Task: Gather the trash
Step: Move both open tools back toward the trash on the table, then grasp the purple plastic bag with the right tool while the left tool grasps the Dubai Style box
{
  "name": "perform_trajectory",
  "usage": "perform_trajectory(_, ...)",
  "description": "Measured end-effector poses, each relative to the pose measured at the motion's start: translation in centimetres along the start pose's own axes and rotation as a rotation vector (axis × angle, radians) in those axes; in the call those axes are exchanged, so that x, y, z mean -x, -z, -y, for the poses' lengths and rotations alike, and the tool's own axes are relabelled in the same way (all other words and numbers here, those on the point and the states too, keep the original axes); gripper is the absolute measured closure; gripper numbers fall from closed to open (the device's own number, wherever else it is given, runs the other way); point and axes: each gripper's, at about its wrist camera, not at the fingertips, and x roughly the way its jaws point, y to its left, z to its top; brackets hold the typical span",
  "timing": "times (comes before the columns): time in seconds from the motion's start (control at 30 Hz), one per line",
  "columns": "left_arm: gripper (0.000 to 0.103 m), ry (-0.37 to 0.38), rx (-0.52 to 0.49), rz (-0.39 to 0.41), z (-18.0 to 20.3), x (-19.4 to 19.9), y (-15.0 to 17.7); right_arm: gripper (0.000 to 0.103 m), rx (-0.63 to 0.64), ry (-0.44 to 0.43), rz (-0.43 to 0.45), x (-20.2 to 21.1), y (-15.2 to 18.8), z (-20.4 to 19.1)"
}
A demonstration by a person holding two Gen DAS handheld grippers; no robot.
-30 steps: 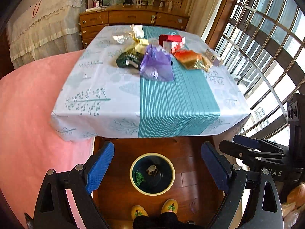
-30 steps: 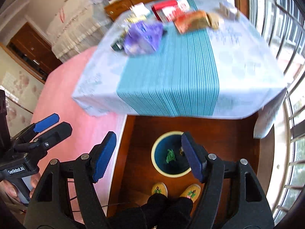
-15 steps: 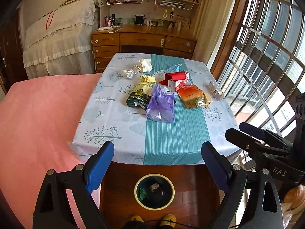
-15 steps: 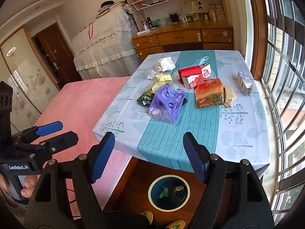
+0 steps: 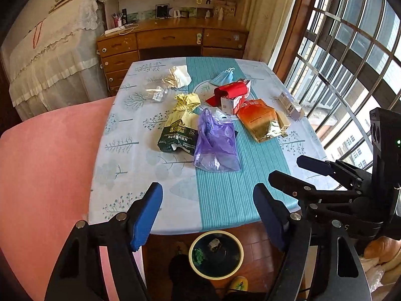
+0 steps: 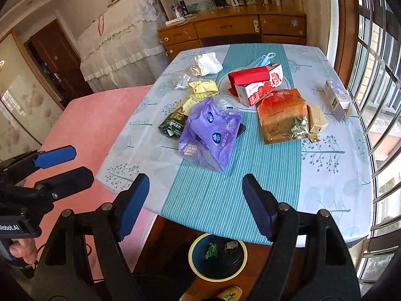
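Glossy purple plastic bag (image 5: 216, 142) on matt cloth tablecloth (image 5: 130, 155)

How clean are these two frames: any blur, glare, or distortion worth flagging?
Left wrist view: sharp, strong fisheye bending of the window bars, dark corner vignetting, foil glint on the orange packet. Right wrist view: also sharp, daylight overexposed through the window, the tablecloth evenly lit, the bin below in shade.

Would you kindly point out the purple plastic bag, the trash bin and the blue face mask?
purple plastic bag (image 5: 215, 140), left wrist view, middle of the bag.
trash bin (image 6: 191, 258), right wrist view, pale rim.
blue face mask (image 5: 223, 77), left wrist view, crumpled body.
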Motion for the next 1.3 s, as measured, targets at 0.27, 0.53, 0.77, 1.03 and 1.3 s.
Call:
perform_trajectory(0.27, 0.026, 0.063, -0.101, -0.076, -5.4, -8.1, -6.7, 0.029, -0.132, 0.089, -0.112, -10.2, -2.6, 1.8)
perform_trajectory(0.53, 0.026, 0.126, -0.146, -0.152, -9.8, -14.8, -10.0, 0.029, -0.241, 0.148, -0.184, -17.5, -3.5, 3.2)
perform_trajectory(0.77, 0.026, 0.167, -0.153, -0.200, -11.7, -18.1, -11.5, 0.035, -0.219, 0.188, -0.211, -20.9, -4.5, 2.1)
perform_trajectory(1.03, 0.026, 0.216, -0.142, -0.251, -11.6, -20.8, -12.4, 0.079, -0.185, 0.216, -0.234, -21.6, -5.3, 0.5)
perform_trajectory(1.3, 0.026, 0.222, -0.141, -0.331, -10.3, -24.5, -13.5, 0.088, -0.277, 0.221, -0.149, -17.6, -5.5, 1.5)
